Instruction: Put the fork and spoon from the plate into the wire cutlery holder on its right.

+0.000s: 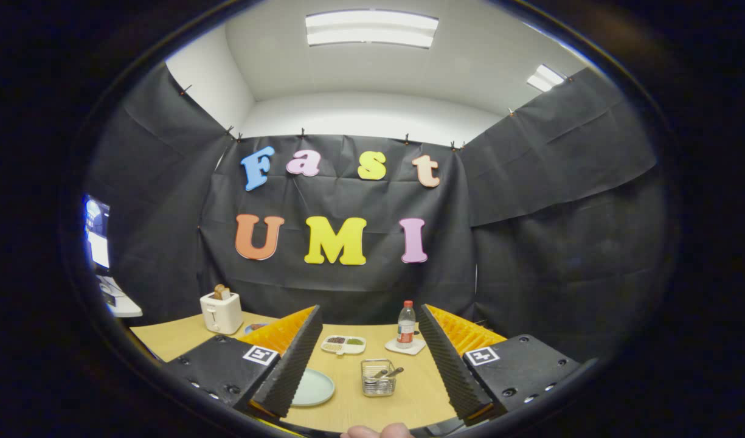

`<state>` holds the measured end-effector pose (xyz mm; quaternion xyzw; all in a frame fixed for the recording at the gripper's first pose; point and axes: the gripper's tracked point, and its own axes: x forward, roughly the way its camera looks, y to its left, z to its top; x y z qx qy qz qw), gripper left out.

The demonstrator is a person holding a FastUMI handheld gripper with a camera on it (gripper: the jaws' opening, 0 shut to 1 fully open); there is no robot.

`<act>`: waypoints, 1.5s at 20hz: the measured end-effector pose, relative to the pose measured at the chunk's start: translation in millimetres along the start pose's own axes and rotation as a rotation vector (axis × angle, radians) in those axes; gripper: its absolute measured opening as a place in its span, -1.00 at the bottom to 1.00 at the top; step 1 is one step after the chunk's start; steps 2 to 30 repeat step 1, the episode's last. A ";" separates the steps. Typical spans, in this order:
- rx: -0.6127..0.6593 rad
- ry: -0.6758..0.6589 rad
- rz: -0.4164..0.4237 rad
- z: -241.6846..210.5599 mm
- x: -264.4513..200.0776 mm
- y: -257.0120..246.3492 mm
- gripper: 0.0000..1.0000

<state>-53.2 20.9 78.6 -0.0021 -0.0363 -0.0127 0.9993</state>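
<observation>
The wire cutlery holder (378, 377) is a small square basket of thin silvery mesh, standing upright on the pale wooden surface (408, 401). Two utensil handles, the fork and spoon (389, 372), lean inside it with their ends tipped toward 2 o'clock above the rim; which is which is too small to tell. To the holder's 9 o'clock lies the plate (314, 387), a round pale green dish, bare on the part that shows, its near edge partly hidden behind one finger of the claw.

The claw (369, 365) is released, its two ridged fingers spread wide apart and gripping nothing. The holder sits on the surface in the gap between them, slightly toward the 3 o'clock finger and touching neither.

Beyond the holder, at 12 o'clock, a white divided tray (343, 344) holds small portions of food, and a clear water bottle (406, 325) with a red cap stands on a white coaster (405, 347) just beside it. A white toaster (221, 311) with a slice of bread in it stands farther off at 10 o'clock. A fingertip (375, 432) of the person shows at 6 o'clock.
</observation>
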 end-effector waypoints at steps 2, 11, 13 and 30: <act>0.007 -0.004 -0.003 0.2 0.6 -0.8 0.91; 0.007 -0.004 -0.003 0.2 0.6 -0.8 0.91; 0.007 -0.004 -0.003 0.2 0.6 -0.8 0.91; 0.007 -0.004 -0.003 0.2 0.6 -0.8 0.91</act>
